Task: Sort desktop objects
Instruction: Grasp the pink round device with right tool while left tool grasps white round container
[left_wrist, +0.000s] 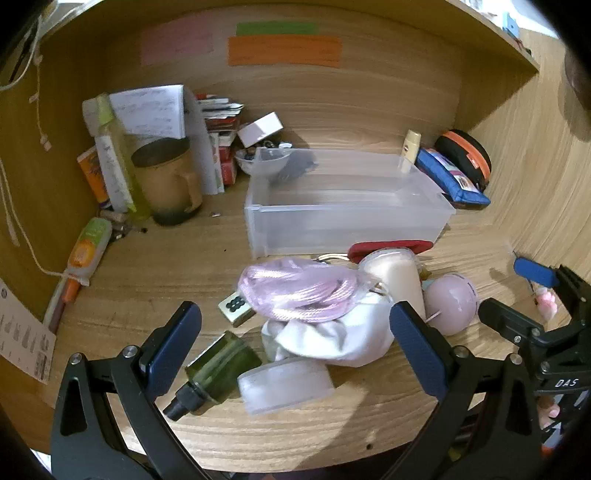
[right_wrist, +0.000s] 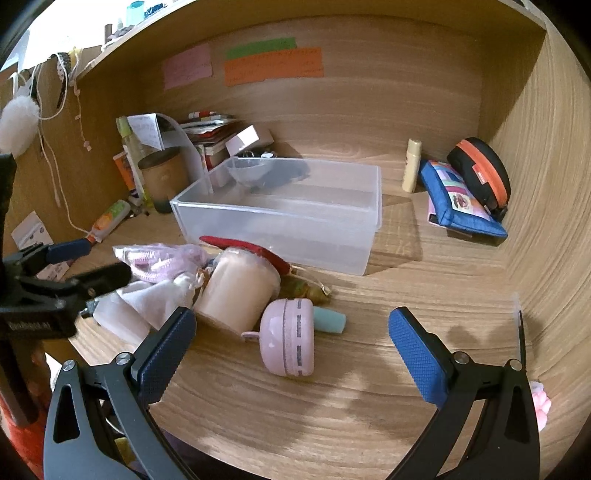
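A clear plastic bin (left_wrist: 347, 218) (right_wrist: 280, 221) stands on the wooden desk. In front of it lies a pile: pink cord bundle (left_wrist: 299, 288) (right_wrist: 162, 258), white cloth (left_wrist: 332, 339), cream jar (left_wrist: 395, 273) (right_wrist: 240, 291), pink round case (left_wrist: 450, 299) (right_wrist: 288, 336), green bottle (left_wrist: 218, 369), clear tape roll (left_wrist: 284, 384), mahjong tile (left_wrist: 236, 306), red item (right_wrist: 251, 247). My left gripper (left_wrist: 295, 350) is open, its fingers on either side of the cloth and bottle. My right gripper (right_wrist: 291, 350) is open just before the pink case.
A tan mug (left_wrist: 170, 181), papers, books and a glue tube (left_wrist: 85, 254) crowd the back left. A blue pouch (right_wrist: 461, 203) and black-orange case (right_wrist: 484, 173) lean at the back right beside a cream tube (right_wrist: 412, 170). Wooden walls enclose the desk.
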